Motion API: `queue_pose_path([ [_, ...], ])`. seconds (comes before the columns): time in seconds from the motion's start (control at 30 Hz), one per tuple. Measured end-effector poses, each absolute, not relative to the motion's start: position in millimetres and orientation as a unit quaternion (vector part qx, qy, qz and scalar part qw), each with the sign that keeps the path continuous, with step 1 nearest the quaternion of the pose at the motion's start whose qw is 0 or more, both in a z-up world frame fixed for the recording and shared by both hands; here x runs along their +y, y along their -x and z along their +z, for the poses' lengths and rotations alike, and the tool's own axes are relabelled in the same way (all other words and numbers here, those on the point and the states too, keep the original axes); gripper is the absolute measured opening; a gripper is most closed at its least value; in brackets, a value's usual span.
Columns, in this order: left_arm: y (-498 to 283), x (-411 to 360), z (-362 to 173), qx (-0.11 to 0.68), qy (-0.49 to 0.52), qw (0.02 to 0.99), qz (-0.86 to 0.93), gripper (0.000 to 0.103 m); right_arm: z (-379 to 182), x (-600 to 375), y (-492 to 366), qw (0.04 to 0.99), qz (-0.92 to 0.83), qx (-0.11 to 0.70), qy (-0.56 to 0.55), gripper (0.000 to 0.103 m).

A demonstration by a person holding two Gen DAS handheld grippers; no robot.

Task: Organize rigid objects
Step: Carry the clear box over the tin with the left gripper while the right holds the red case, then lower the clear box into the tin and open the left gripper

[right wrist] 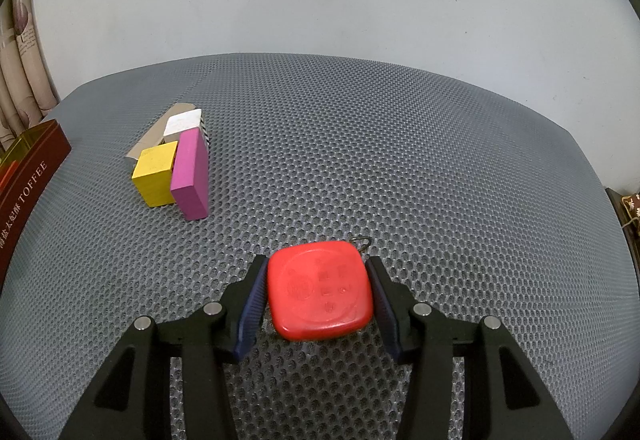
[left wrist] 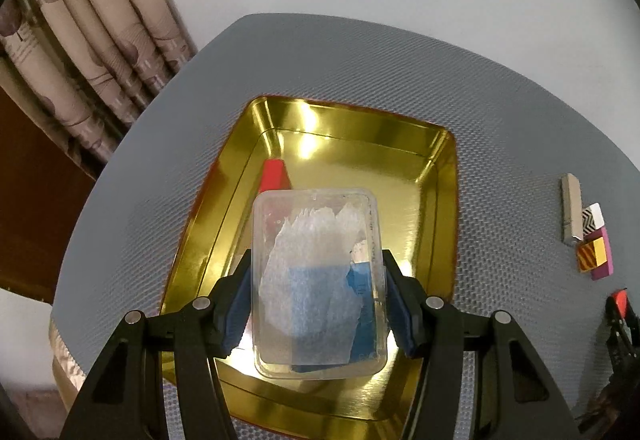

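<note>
My left gripper (left wrist: 318, 304) is shut on a clear plastic box (left wrist: 318, 280) with white tissue and something blue inside. It holds the box over the gold tin tray (left wrist: 424, 175). A red block (left wrist: 274, 173) lies in the tray beyond the box. My right gripper (right wrist: 318, 294) has its blue pads against both sides of a red rounded-square case (right wrist: 320, 292) with a small metal ring, on the grey mesh mat (right wrist: 400, 159). The right gripper also shows at the right edge of the left wrist view (left wrist: 620, 310).
A cluster of blocks stands on the mat: yellow (right wrist: 154, 173), magenta (right wrist: 192, 173), white with a zigzag pattern (right wrist: 185, 123) and a beige bar (right wrist: 158, 137). It also shows in the left wrist view (left wrist: 588, 232). The tin's dark red side (right wrist: 28, 183) reads TOFFEE. Curtains (left wrist: 80, 51) hang at left.
</note>
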State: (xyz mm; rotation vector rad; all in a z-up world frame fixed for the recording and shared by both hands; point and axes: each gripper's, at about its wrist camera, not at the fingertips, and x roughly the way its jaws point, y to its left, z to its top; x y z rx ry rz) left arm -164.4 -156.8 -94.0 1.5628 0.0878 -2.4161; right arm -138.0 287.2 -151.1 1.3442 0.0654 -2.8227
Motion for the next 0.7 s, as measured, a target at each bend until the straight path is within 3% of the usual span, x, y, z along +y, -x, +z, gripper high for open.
queue_pose_path([
  [0.7, 151.7, -176.5, -106.5, 0.029, -0.551, 0.13, -0.824, 0.054, -150.2, 288.2, 138.7, 0.007, -0.903, 0.021, -0.43, 0.051],
])
